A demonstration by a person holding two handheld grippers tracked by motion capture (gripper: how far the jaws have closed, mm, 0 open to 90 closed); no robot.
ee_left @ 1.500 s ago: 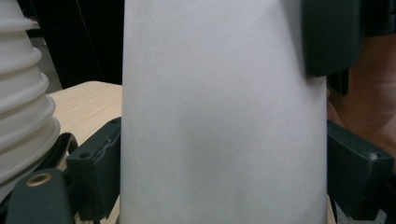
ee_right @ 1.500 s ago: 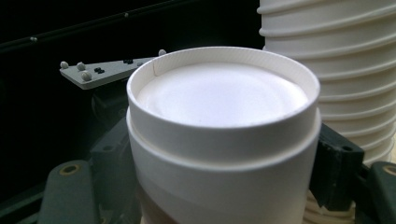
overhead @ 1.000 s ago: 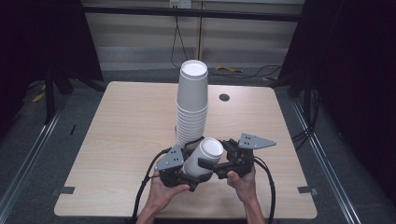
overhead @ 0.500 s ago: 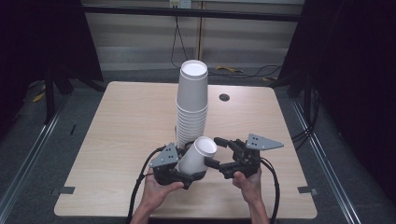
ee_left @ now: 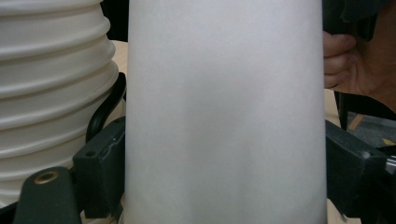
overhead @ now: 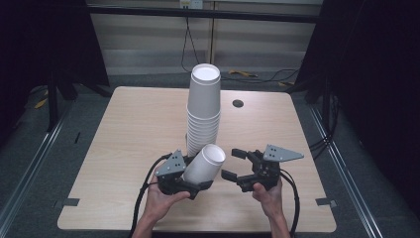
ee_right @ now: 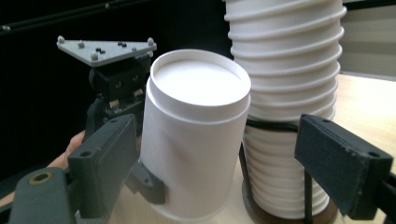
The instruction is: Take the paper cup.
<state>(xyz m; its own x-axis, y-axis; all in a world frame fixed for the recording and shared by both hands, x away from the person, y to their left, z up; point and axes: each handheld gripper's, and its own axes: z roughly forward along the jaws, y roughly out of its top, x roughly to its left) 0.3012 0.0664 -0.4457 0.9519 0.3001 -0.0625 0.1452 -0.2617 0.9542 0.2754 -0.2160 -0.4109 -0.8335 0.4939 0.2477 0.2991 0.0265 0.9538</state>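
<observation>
Light wood table [overhead: 133, 148] in a dark room, black curtains on both sides, cables on the floor behind. Small dark disc [overhead: 237, 103] on the tabletop, far side, well beyond the right gripper.

Left gripper [overhead: 184, 179] is clamped on a single white cup [overhead: 204, 163]: in the left gripper view the cup wall [ee_left: 224, 121] sits between both black jaws, touching each. Cup is upside down, tilted, closed base pointing up and toward the right gripper.

Right gripper [overhead: 236, 166] is released, jaws spread wide and holding nothing. It sits just right of the cup, apart from it. In the right gripper view the cup [ee_right: 196, 135] and the left gripper [ee_right: 112, 70] with its grey plate show between and beyond the jaws.

Stack [overhead: 203, 111] of nested white cups stands upright just beyond the left gripper, directly behind the held cup; whether they touch I can't tell. Stack ribs [ee_right: 289, 93] close at right in the right gripper view, at left [ee_left: 51, 93] in the left gripper view.

No print, logo or lettering readable on the cups or grippers.
</observation>
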